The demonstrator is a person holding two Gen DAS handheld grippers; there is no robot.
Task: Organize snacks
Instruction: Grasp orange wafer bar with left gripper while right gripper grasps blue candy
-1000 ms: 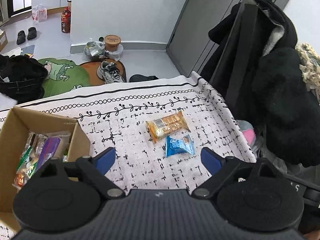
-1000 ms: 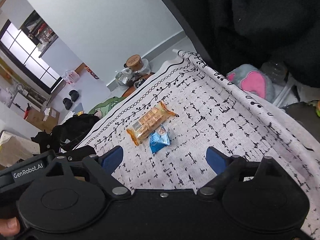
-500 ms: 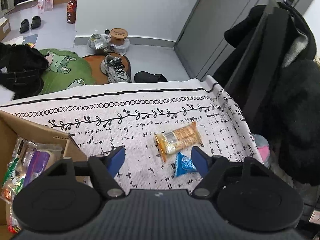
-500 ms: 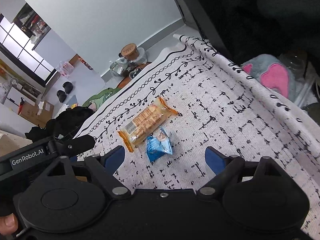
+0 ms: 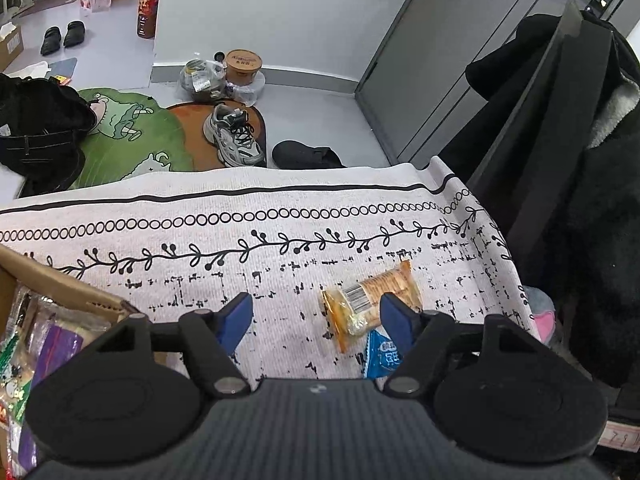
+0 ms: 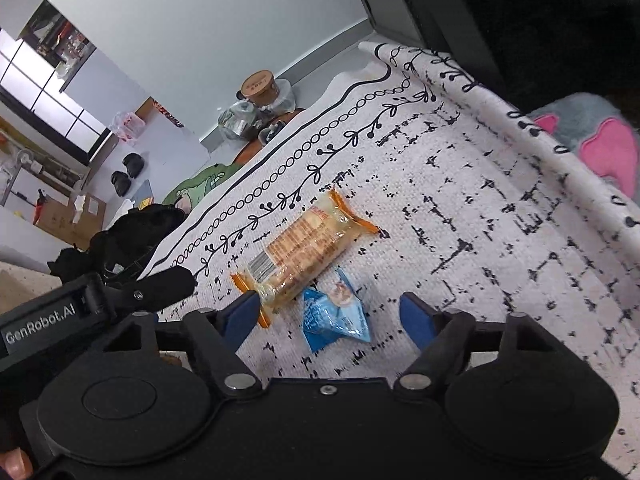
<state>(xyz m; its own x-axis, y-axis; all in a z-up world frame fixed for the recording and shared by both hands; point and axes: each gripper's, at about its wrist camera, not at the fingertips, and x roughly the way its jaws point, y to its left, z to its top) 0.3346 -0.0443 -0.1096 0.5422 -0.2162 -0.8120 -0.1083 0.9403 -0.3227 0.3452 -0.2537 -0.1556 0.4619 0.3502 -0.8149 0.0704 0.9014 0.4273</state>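
Snacks fill the cardboard box [image 5: 60, 292] at the cloth's left edge: wrapped packets, one purple. On the patterned cloth [image 6: 480, 208] an orange cracker pack [image 6: 304, 248] lies diagonally, barcode end nearer, touching a small blue packet [image 6: 332, 316]. "GenRobot.AI" marks the left gripper [image 5: 316, 316], parted and empty. The right gripper [image 6: 332, 312] is closing around the blue packet, pads clear.

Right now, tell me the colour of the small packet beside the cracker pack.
Blue, with a white logo; the small packet shows best in the right wrist view.
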